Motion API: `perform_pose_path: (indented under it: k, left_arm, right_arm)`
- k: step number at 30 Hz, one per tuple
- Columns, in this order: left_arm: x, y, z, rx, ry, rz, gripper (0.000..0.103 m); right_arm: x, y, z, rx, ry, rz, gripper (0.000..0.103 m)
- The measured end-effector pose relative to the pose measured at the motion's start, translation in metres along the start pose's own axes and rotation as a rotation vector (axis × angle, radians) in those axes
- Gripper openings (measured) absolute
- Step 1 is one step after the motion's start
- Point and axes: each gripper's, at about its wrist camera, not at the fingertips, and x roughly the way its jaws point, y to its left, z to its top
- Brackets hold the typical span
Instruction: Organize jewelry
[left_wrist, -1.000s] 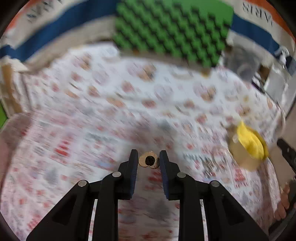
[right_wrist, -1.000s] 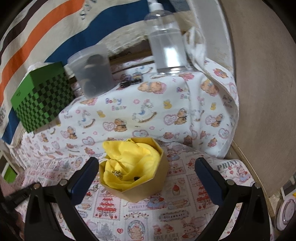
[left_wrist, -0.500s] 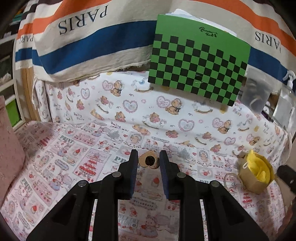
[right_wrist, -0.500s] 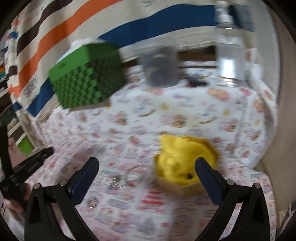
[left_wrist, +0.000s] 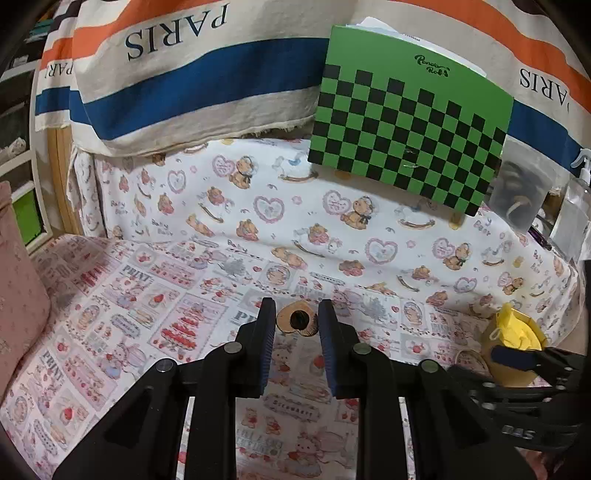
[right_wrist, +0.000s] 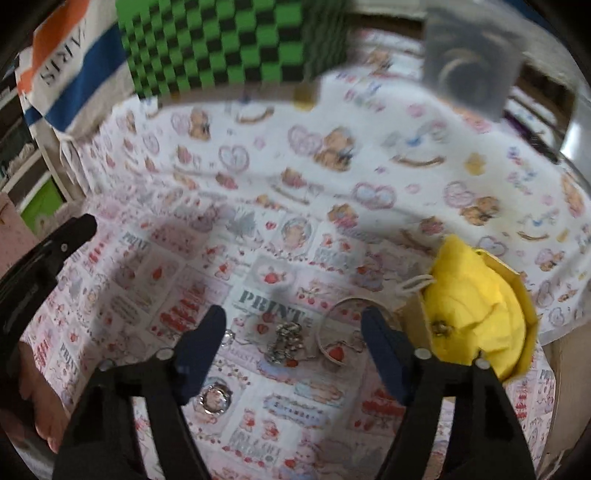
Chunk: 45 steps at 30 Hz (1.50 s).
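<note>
Printed cloth with bears, hearts and strawberry pictures covers the counter (left_wrist: 155, 295), and a striped "PARIS" fabric (left_wrist: 192, 85) hangs behind it, with a green checkered box (left_wrist: 406, 129) leaning at the back.

Our left claw (left_wrist: 297, 321) is narrow and holds a small heart-shaped wooden piece with a round hole (left_wrist: 297, 320) between its pads, above the cloth. It looks the same as a second ago; only the view has become sharp.

What has changed is on the right side. A second ago our right claw (right_wrist: 293, 325) stood wide in front of the cardboard box with yellow cloth (right_wrist: 476, 314). Now this box is at the right of the view, and the claw points down at the loose jewelry on the cloth beside it: a silver chain cluster (right_wrist: 286, 341), a thin round bangle (right_wrist: 341, 332) touching the box side, and a round pendant (right_wrist: 214, 397) nearer to us. Its jaws have just been closing and are now half open; the chain cluster lies between them, but the pads do not touch it yet.

We judge that the next piece is being chosen, probably the chain cluster, to go into the yellow-lined box, where one small silver piece (right_wrist: 439, 326) already lies.
</note>
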Motion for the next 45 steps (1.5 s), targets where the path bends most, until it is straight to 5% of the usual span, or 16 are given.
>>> perform_pose_path:
  k: [11, 24, 34, 45]
  left_arm:
    - [-0.003, 0.0, 0.001, -0.011, 0.011, -0.037, 0.022]
    - [-0.021, 0.003, 0.005, -0.042, -0.05, -0.056, 0.022]
    - [-0.029, -0.015, -0.001, 0.035, -0.094, -0.049, 0.022]
    - [-0.036, -0.009, 0.002, 0.011, -0.112, -0.057, 0.022]
  right_arm:
    - [0.033, 0.006, -0.004, -0.032, 0.096, -0.011, 0.016]
    - [-0.016, -0.005, -0.01, -0.007, -0.03, 0.058, 0.016]
    - [-0.067, -0.025, -0.042, 0.047, -0.228, 0.128, 0.016]
    - [-0.118, -0.079, -0.054, 0.174, -0.512, 0.185, 0.016]
